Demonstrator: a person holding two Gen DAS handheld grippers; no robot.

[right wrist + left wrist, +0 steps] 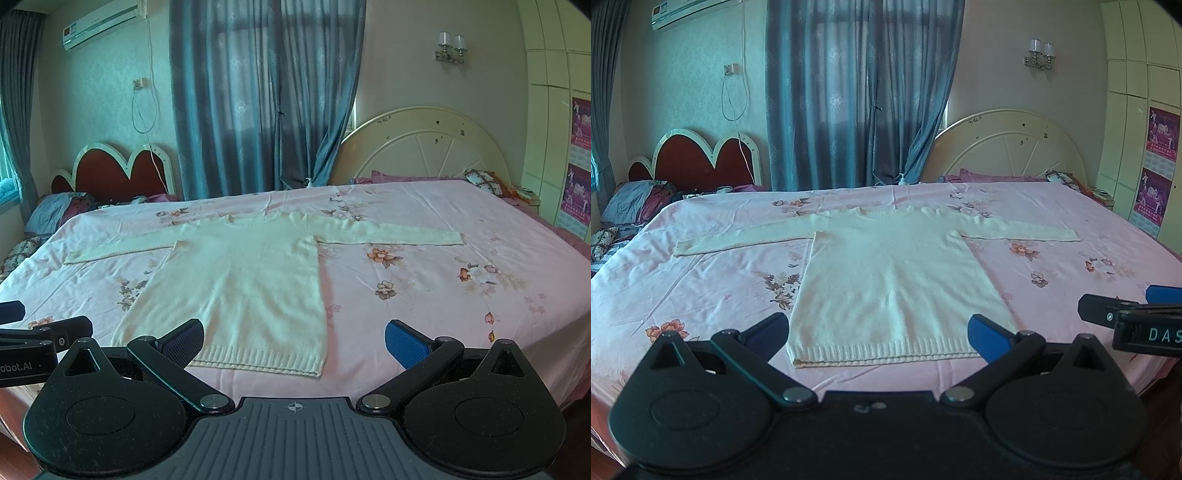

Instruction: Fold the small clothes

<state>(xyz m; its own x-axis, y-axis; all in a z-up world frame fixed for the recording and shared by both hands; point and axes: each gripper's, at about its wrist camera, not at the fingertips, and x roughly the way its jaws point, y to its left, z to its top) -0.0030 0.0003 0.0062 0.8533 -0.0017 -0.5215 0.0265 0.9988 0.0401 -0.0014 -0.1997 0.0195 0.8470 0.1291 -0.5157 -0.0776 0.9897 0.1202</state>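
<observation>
1. Left wrist view: left gripper [879, 332] has its jaws spread wide and holds nothing. It hovers at the near bed edge, above the hem of the sweater [897, 280]. The sweater lies flat on the pink floral sheet [701, 288], neck away from the camera, both sleeves straight out. The right gripper [1123, 306] pokes in from the right, also apart from the cloth.
2. Risk here: the knit looks thick and soft. A pinch at the hem could catch only the top layer, so the front lifts and the back stays down. It could also take the sheet with it, since the hem lies directly on the sheet.
3. Right wrist view: right gripper [293, 343] is wide open too and empty, lined up with the sweater's right hem corner [314, 369]. The right sleeve [391, 234] runs far out over the sheet.
4. Risk here: the sleeves are long and loose. Folding the body first would likely drag them crooked. If the two grips are not level, the fold line will probably skew. The hem sits near the bed edge, so a pull toward the person could slide the sweater off.
</observation>
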